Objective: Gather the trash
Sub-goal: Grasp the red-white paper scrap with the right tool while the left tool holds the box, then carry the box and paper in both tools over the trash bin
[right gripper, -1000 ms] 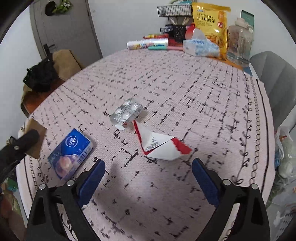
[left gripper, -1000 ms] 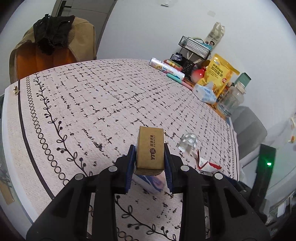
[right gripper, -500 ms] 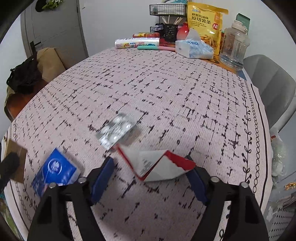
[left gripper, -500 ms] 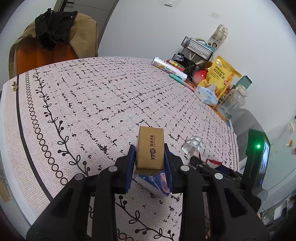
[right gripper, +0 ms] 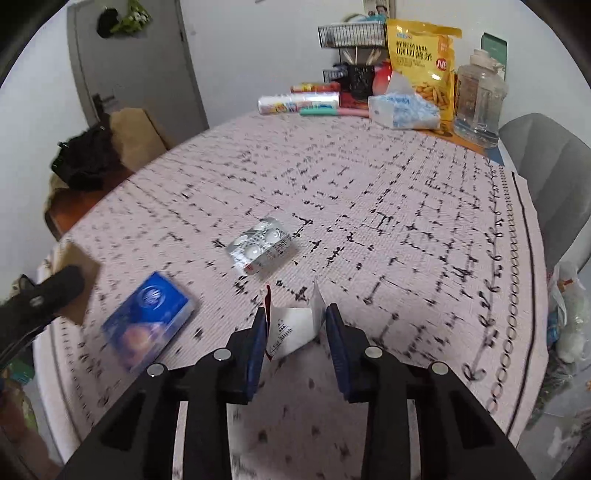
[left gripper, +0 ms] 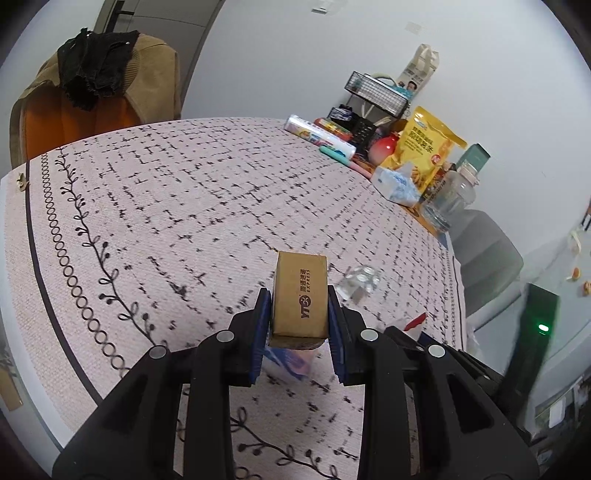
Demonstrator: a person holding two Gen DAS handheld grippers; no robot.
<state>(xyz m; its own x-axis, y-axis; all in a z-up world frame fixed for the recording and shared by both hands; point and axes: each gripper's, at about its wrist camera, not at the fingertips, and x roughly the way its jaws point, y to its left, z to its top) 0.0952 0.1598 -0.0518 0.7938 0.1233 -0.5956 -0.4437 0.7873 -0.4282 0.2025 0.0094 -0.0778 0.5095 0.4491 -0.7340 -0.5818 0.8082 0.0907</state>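
Note:
My left gripper (left gripper: pixel 298 306) is shut on a small brown cardboard box (left gripper: pixel 301 273), held above the patterned tablecloth (left gripper: pixel 166 206). A blue tissue packet (left gripper: pixel 291 362) lies under it. In the right wrist view, my right gripper (right gripper: pixel 295 317) has its jaws closing on a white and red paper wrapper (right gripper: pixel 291 328), which is folded up between the blue pads. A silver pill blister pack (right gripper: pixel 258 245) lies just beyond it, and the blue tissue packet (right gripper: pixel 147 317) lies to the left. The left gripper's finger and the cardboard box (right gripper: pixel 83 266) show at the left edge.
Along the table's far side stand a yellow snack bag (right gripper: pixel 421 55), a tissue pack (right gripper: pixel 402 110), a clear water jug (right gripper: pixel 478 99) and a wire rack (right gripper: pixel 351 35). A grey chair (right gripper: pixel 554 173) stands at the right, a coat-draped chair (left gripper: pixel 92 92) at the left.
My right gripper came forward over the wrapper and its wide jaws closed in on it, folding it upward. The left gripper kept still with the box.

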